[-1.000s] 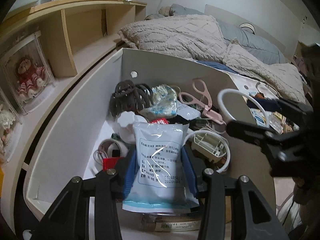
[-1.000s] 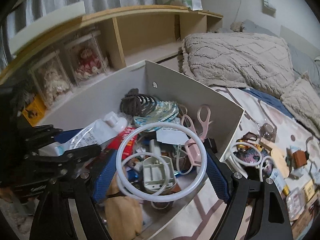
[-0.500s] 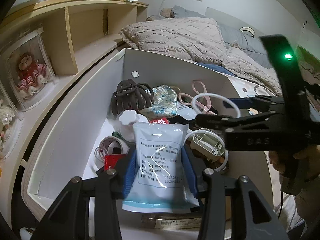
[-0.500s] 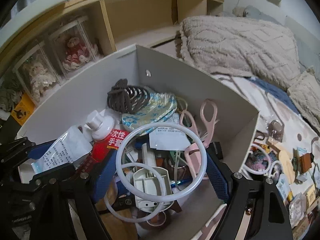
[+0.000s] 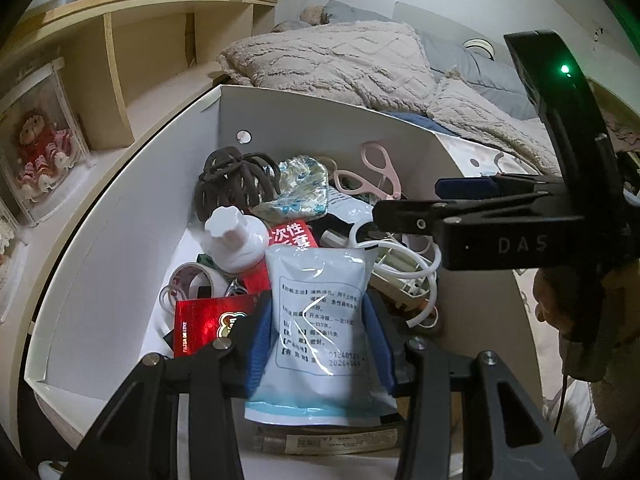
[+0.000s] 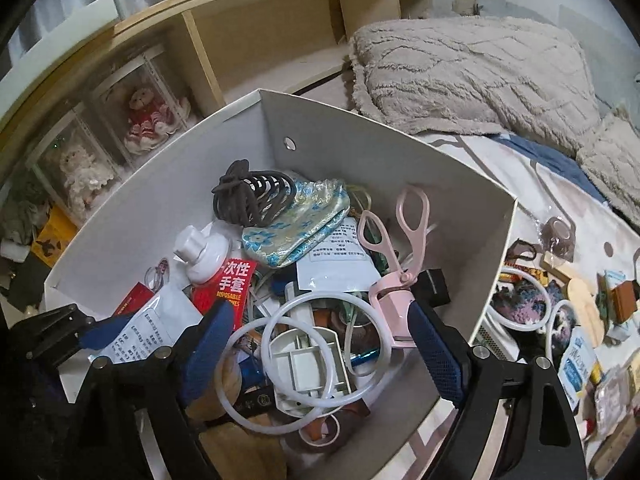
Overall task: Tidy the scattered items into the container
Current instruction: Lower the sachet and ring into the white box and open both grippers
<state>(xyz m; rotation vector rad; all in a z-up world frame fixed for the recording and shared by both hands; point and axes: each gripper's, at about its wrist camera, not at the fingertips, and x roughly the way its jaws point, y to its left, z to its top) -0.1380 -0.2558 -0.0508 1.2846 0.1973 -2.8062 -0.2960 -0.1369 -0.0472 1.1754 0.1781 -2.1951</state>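
A white box (image 5: 132,264) holds a pile: a dark hair claw (image 5: 236,188), pink scissors (image 5: 376,176), a white bottle (image 5: 236,240), a red glove pack. My left gripper (image 5: 316,344) hangs over the box's near end, shut on a white-and-blue sachet (image 5: 320,304) held upright between its blue pads. My right gripper (image 6: 320,316) is over the box (image 6: 400,168) with its jaws opening. The white ring (image 6: 326,295) lies loose on the pile below them, touching neither pad. In the left wrist view the right gripper (image 5: 408,200) reaches in from the right.
Scattered items lie on the bedsheet right of the box: a crocheted piece with white rings (image 6: 524,300), a wooden disc (image 6: 584,304), a blue sachet (image 6: 576,364). A knitted blanket (image 6: 472,64) lies beyond. A wooden shelf with boxed dolls (image 6: 144,120) stands to the left.
The white ring, gripped between the right pads before, has dropped onto the pile in the box as the jaws widened. The right gripper came in over the box. The left gripper holds still.
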